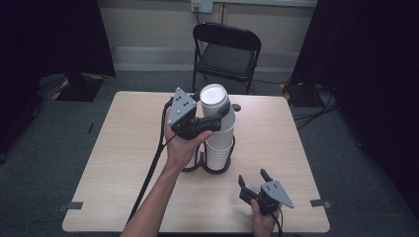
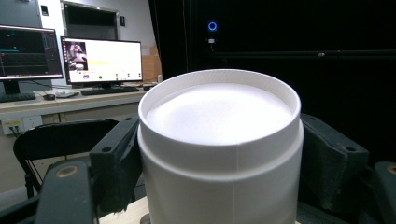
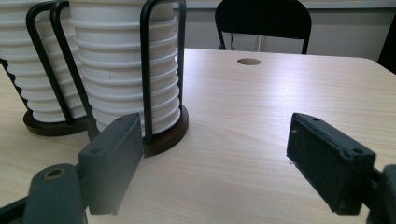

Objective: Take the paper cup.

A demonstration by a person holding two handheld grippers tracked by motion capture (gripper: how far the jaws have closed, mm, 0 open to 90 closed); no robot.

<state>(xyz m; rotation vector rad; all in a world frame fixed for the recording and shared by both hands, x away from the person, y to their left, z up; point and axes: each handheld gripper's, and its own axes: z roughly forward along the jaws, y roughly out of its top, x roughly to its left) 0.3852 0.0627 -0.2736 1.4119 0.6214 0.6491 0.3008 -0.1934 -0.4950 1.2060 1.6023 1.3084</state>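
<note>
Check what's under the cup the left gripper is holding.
The left gripper clamps an upturned white cup atop a stack of cups in a black wire holder. The hand hides the neighbouring stack.

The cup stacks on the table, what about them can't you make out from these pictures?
- High view: the left stack sits behind the hand; its height is hidden.
- Right gripper view: both stacks' tops are cut off by the upper edge, right stack included.
- Left gripper view: the left gripper is shut on the top cup, whose body blocks everything beneath.
- Cup counts: too fine to tell.
</note>
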